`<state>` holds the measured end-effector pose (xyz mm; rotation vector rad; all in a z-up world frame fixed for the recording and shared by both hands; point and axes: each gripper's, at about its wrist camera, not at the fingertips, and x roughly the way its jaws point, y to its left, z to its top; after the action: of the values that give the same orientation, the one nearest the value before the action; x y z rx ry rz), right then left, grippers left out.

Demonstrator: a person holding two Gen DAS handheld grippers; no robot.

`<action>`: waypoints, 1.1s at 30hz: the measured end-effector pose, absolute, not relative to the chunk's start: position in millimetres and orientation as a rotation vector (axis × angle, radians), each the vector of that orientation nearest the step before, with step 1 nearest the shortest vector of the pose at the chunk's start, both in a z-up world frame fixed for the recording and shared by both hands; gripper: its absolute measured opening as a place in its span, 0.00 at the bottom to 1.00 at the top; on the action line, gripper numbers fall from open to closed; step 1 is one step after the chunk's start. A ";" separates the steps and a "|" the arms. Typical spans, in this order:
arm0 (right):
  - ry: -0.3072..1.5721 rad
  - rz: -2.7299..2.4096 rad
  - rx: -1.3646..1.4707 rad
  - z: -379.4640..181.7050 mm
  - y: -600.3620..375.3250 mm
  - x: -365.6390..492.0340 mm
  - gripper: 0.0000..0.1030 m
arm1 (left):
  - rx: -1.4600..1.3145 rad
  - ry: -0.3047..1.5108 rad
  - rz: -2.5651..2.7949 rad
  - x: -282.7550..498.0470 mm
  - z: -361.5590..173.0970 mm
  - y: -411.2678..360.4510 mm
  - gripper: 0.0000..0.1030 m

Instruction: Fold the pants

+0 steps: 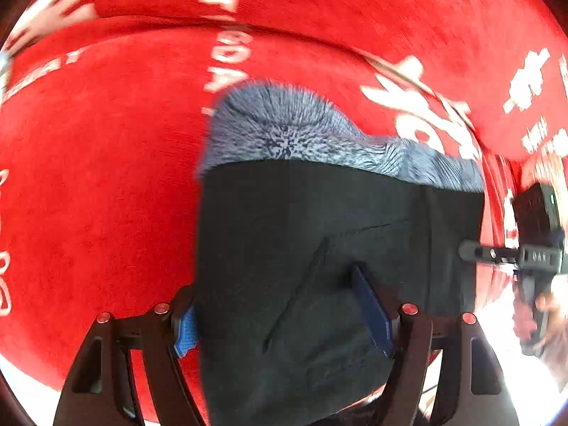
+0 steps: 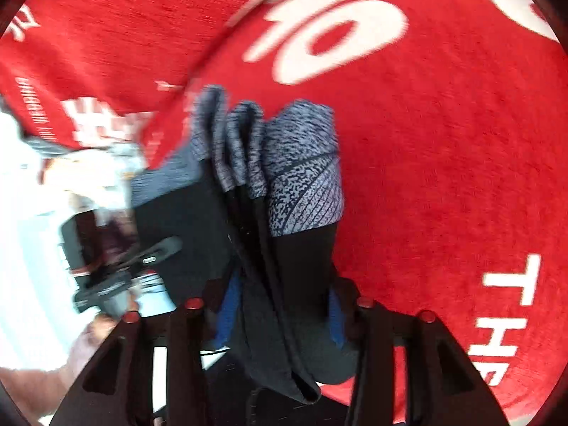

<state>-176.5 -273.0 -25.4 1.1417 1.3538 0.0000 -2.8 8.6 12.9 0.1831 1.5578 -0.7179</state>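
The left gripper (image 1: 284, 323) points steeply down and has the pants (image 1: 319, 248) between its 2 blue-padded fingers (image 1: 186, 332). The black cloth fills the gap from pad to pad, so the jaws are clamped on a thick fold of it and stand partly apart. Ahead of this gripper the black fabric hangs as a broad flat panel, ending in a band of grey speckled knit (image 1: 284, 127) at its far edge. Off to its right, the other gripper's finger (image 1: 475, 252) pinches the panel's far side, with a hand (image 1: 546, 305) behind it.

The right gripper (image 2: 280, 316) is likewise closed on the pants (image 2: 298, 266); here several layers are bunched between the blue pads (image 2: 227, 305), with the black folds running forward from the jaws into grey speckled cuffs (image 2: 301, 163). To the left of this gripper the left gripper's finger (image 2: 159, 248) grips the same garment, a hand (image 2: 96, 330) below it.

Beneath and beyond both grippers lies a red cloth (image 1: 106, 177) printed with large white lettering (image 2: 319, 35); whether it covers a desk cannot be told. Both views are blurred.
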 end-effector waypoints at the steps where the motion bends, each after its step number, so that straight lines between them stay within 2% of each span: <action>1: 1.357 -0.018 1.145 -22.8 -274.2 -176.6 0.53 | 0.184 1.528 -0.684 2.6 20.5 18.0 0.74; 4: 1.395 -0.113 1.018 -2.3 -275.4 -178.4 0.53 | 0.178 1.458 -0.603 23.1 45.7 33.0 0.74; 5: 1.390 -0.136 0.963 8.8 -274.3 -178.1 0.45 | 0.189 1.432 -0.581 27.7 52.4 33.5 0.74; 6: 1.375 -0.142 0.932 18.3 -273.4 -175.6 0.28 | 0.198 1.410 -0.566 32.5 56.1 34.3 0.74; 8: 1.316 -0.137 0.879 39.1 -271.2 -174.9 0.21 | 0.232 1.377 -0.529 37.4 56.2 23.1 0.74; 11: 1.287 -0.120 0.806 49.9 -258.9 -164.2 0.20 | 0.325 1.392 -0.460 38.5 30.5 4.8 0.74; 14: 1.344 -0.137 0.715 31.9 -238.7 -142.5 0.20 | 0.376 1.381 -0.410 40.6 5.6 2.8 0.75; 15: 1.355 -0.146 0.693 25.1 -231.2 -135.1 0.18 | 0.370 1.377 -0.403 41.0 0.8 1.4 0.81; 18: 1.321 -0.167 0.659 11.9 -230.0 -125.6 0.14 | 0.368 1.366 -0.394 47.6 -1.5 8.0 0.90; 24: 1.327 -0.170 0.737 17.1 -242.5 -127.9 0.14 | 0.385 1.385 -0.380 49.5 5.3 9.2 0.91; 26: 1.339 -0.179 0.747 24.1 -242.2 -132.4 0.18 | 0.404 1.364 -0.371 42.6 16.3 9.5 0.91; 29: 1.348 -0.201 0.762 34.1 -241.0 -142.5 0.19 | 0.414 1.364 -0.404 28.4 29.3 9.0 0.91; 31: 1.345 -0.213 0.788 39.6 -240.1 -149.4 0.23 | 0.441 1.370 -0.424 16.8 35.9 7.5 0.91; 33: 1.349 -0.230 0.803 46.3 -237.1 -157.8 0.32 | 0.466 1.379 -0.436 5.5 42.0 5.8 0.91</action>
<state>-157.8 -237.1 46.3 0.8027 1.3489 -0.2296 5.5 5.8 42.0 0.4664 1.3795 -0.4356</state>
